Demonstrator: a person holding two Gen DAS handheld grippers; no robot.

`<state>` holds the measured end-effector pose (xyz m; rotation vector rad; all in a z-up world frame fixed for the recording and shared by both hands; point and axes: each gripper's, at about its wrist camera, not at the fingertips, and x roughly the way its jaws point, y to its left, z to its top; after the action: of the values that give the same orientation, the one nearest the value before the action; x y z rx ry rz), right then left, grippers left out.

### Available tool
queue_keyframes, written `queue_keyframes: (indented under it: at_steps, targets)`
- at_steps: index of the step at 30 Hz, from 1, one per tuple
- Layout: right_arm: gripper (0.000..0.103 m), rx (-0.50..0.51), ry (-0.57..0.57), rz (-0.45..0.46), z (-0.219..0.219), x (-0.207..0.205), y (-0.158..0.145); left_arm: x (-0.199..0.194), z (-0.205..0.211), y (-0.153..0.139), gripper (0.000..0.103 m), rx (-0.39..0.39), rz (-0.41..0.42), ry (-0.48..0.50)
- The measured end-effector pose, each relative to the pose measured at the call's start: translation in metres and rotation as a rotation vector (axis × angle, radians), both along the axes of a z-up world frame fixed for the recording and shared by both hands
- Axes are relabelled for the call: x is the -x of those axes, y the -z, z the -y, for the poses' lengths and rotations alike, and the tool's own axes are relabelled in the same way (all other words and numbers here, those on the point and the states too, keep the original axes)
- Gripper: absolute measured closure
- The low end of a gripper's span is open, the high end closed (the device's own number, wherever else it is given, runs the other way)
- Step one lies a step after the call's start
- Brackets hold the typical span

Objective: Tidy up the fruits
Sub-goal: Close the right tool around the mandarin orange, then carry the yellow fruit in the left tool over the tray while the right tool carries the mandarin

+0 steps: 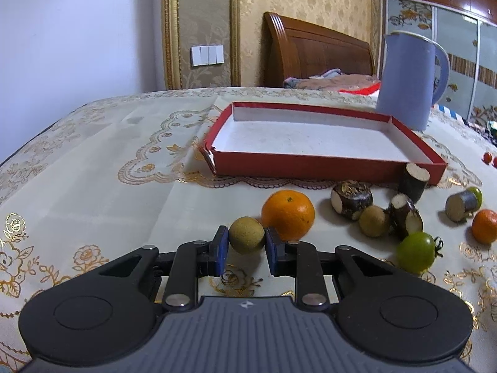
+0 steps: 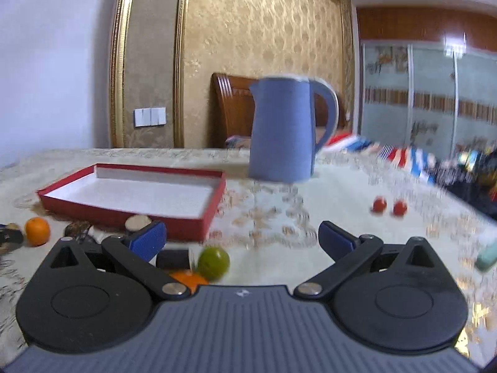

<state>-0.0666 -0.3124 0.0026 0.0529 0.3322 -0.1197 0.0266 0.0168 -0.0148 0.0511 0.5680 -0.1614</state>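
The left gripper was clamped on a small, round, matte tan-green fruit resting on the table near its front edge, touching a glossy orange, while the right gripper stood wide and empty above the embroidered cream tablecloth. The task seemed barely begun: the shallow red cardboard tray, white inside and torn at one near corner, held nothing. Left to sort along its front wall were dark-skinned, pale-cored cane chunks, another tan fruit, a smooth green tomato and a second orange.
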Motion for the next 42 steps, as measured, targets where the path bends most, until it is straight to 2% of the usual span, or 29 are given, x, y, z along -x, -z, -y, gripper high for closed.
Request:
queue_keyframes:
  at_steps: [3, 8, 10, 13, 15, 17, 19, 21, 22, 33, 42]
  targets:
    - [0.000, -0.033, -0.038, -0.077, 0.002, 0.005, 0.007, -0.002, 0.000, 0.001, 0.078, 0.004, -0.007, 0.007]
    - [0.001, 0.043, -0.069, -0.134, -0.028, -0.004, 0.023, 0.001, 0.000, 0.002, 0.078, 0.002, -0.003, 0.006]
    - [0.014, 0.057, -0.071, -0.164, -0.037, -0.015, 0.026, 0.002, -0.001, 0.003, 0.078, 0.000, -0.003, 0.003]
    - [0.023, 0.046, -0.076, -0.212, -0.039, -0.030, 0.030, 0.002, -0.001, 0.005, 0.078, -0.001, -0.010, 0.011]
    - [0.024, 0.043, -0.053, -0.243, -0.038, -0.038, 0.035, 0.003, -0.003, 0.005, 0.078, 0.004, -0.009, 0.018]
    - [0.029, 0.042, -0.052, -0.249, -0.039, -0.041, 0.038, 0.006, -0.004, 0.005, 0.078, 0.000, 0.001, 0.020]
    - [0.049, 0.057, -0.073, -0.239, -0.041, -0.040, 0.038, 0.006, -0.004, 0.006, 0.078, -0.007, 0.003, 0.016]
    - [0.053, 0.066, -0.085, -0.244, -0.043, -0.041, 0.038, 0.005, -0.003, 0.006, 0.078, -0.008, -0.004, 0.022]
    - [0.061, 0.066, -0.098, -0.244, -0.043, -0.042, 0.038, 0.004, -0.002, 0.006, 0.078, -0.013, -0.005, 0.025]
    - [0.062, 0.041, -0.114, -0.219, -0.040, -0.037, 0.034, 0.006, -0.001, 0.005, 0.078, -0.019, 0.006, 0.017]
    - [0.062, 0.042, -0.091, -0.107, -0.044, -0.040, 0.006, -0.001, 0.015, -0.010, 0.078, -0.032, 0.028, 0.039]
